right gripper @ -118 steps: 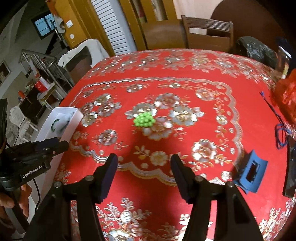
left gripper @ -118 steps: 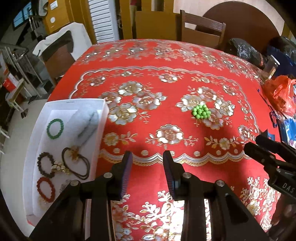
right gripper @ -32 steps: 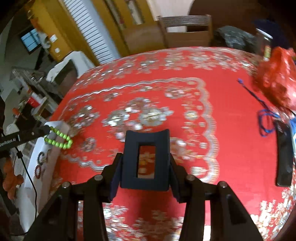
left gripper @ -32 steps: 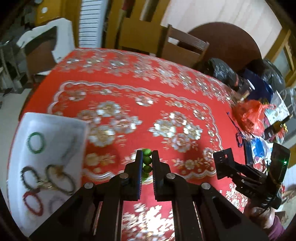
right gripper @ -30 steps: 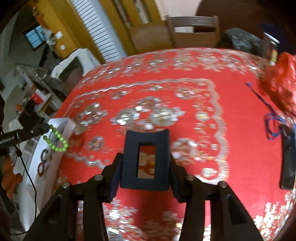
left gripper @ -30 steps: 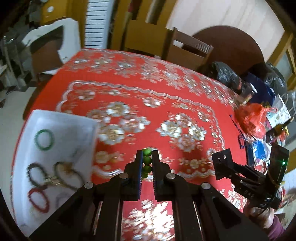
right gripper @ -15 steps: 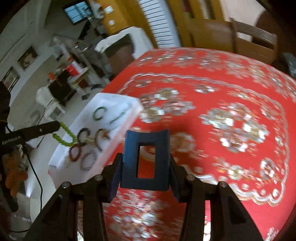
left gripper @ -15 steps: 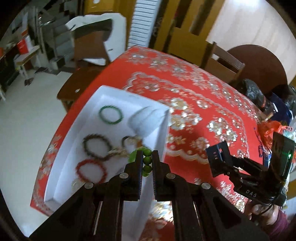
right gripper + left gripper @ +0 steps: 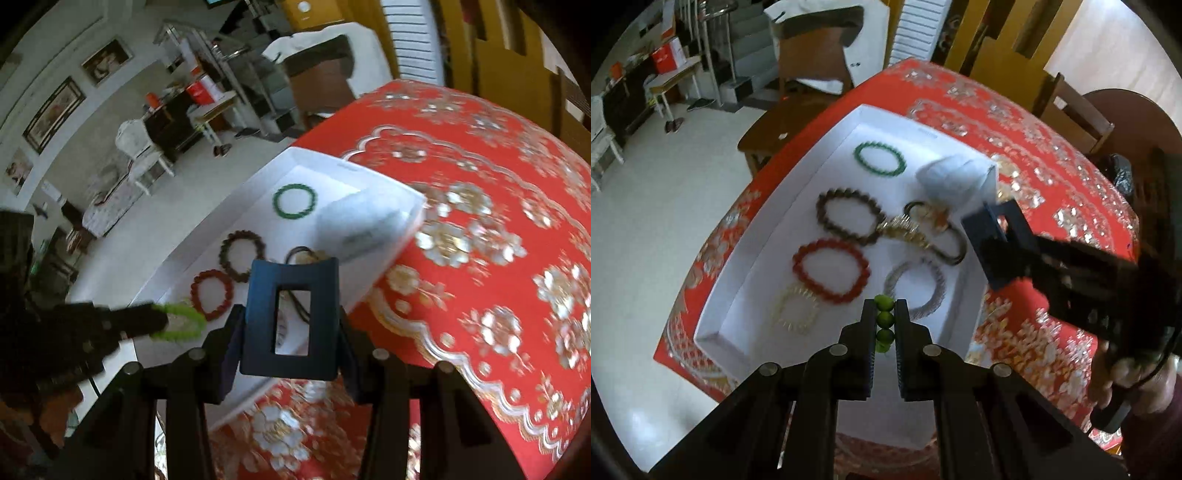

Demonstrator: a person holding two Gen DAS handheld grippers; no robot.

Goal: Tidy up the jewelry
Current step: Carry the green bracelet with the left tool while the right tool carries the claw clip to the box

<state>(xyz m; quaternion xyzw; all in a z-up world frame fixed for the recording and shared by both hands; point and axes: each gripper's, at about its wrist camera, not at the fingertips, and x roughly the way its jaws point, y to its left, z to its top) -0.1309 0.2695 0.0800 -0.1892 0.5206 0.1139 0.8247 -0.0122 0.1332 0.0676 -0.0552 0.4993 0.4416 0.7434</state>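
Note:
My left gripper (image 9: 884, 317) is shut on a light green bead bracelet (image 9: 884, 325) and holds it above the near end of a white tray (image 9: 827, 155). The bracelet hangs from that gripper in the right wrist view (image 9: 181, 321). The tray holds a dark green bracelet (image 9: 880, 160), a brown one (image 9: 847, 218), a red one (image 9: 830, 271), a pale yellow one (image 9: 794, 310), a grey one (image 9: 914, 290) and a dark cord with gold pieces (image 9: 934, 232). My right gripper (image 9: 290, 321) is shut on a dark blue rectangular frame (image 9: 290, 317), held over the tray's right edge (image 9: 406, 236).
The tray sits at the left edge of a table with a red flowered cloth (image 9: 498, 258). A white wrapped bundle (image 9: 951, 181) lies at the tray's far right corner. Wooden chairs (image 9: 1067, 107) stand behind the table. The floor drops away to the left.
Both grippers have moved left from the table's middle to over the tray, and closer to it. The left one still holds the green bracelet, the right one the blue frame.

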